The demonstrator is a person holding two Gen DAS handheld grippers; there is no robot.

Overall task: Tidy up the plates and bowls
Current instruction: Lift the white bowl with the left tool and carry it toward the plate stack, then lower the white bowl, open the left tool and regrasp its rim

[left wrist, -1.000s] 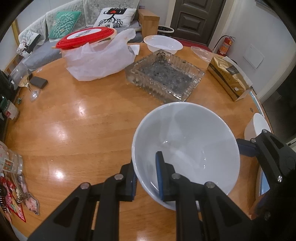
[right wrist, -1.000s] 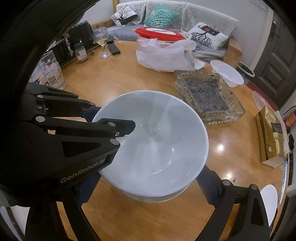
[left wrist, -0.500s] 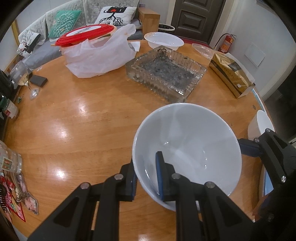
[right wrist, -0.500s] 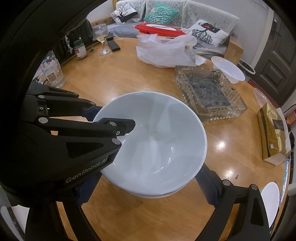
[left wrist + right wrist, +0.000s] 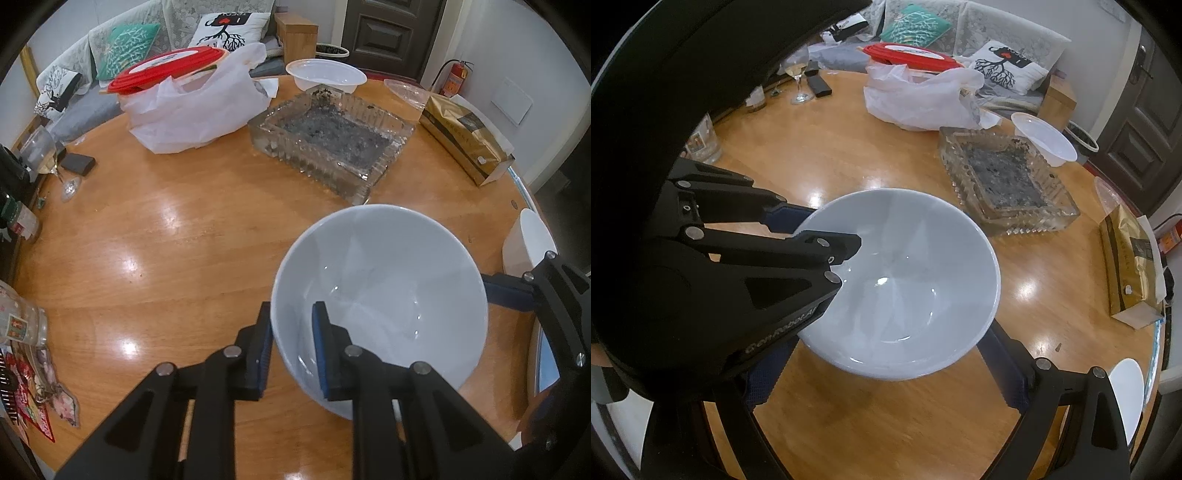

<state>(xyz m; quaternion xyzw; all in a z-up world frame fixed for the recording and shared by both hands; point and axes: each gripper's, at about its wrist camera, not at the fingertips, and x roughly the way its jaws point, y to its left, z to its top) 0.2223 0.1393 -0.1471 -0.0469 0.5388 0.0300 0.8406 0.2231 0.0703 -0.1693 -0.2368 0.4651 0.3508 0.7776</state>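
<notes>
the left gripper [image 5: 291,347] is clamped on the near rim of the round white ceramic bowl [image 5: 384,295], one pad inside, one outside. the right gripper [image 5: 882,373] stands spread wide, its fingers flanking the bowl low down. beyond on the round wooden table [image 5: 177,236] sits a ribbed glass tray [image 5: 328,144].

A plain white bowl [image 5: 384,280], empty and glossy, sits slightly tilted above the wooden table, one blue-padded finger inside its near rim and one outside, with another white dish [image 5: 524,243] at the table's right edge.
</notes>
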